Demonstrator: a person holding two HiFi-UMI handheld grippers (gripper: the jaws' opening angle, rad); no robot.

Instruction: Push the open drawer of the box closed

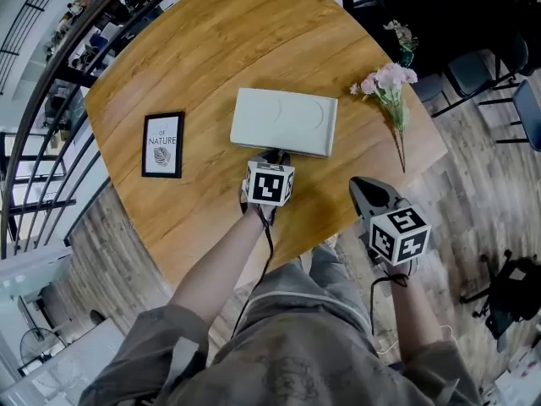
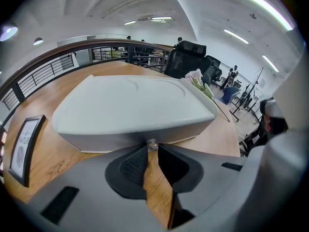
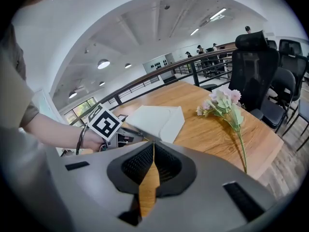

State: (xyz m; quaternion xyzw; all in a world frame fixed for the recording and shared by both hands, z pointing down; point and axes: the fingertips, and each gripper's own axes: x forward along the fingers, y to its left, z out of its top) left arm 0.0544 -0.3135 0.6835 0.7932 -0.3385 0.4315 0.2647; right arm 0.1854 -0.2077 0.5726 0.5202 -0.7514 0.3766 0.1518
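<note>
A flat white box (image 1: 283, 121) lies in the middle of the round wooden table (image 1: 211, 49). Its front face looks flush, and no drawer sticks out. My left gripper (image 1: 269, 157) is pressed up against that front face. In the left gripper view the box (image 2: 130, 105) fills the frame, and the left gripper (image 2: 152, 150) has its jaw tips pinching a small metal knob (image 2: 152, 144) on the drawer front. My right gripper (image 1: 365, 186) hovers near the table's front edge, off to the right of the box (image 3: 157, 120). The right gripper (image 3: 153, 146) has its pads together and holds nothing.
A black-framed picture (image 1: 162, 145) lies flat left of the box. A stem of pink flowers (image 1: 389, 91) lies to the right, near the table edge. Office chairs (image 1: 473, 70) stand beyond the right edge, and a railing (image 1: 34, 134) runs along the left.
</note>
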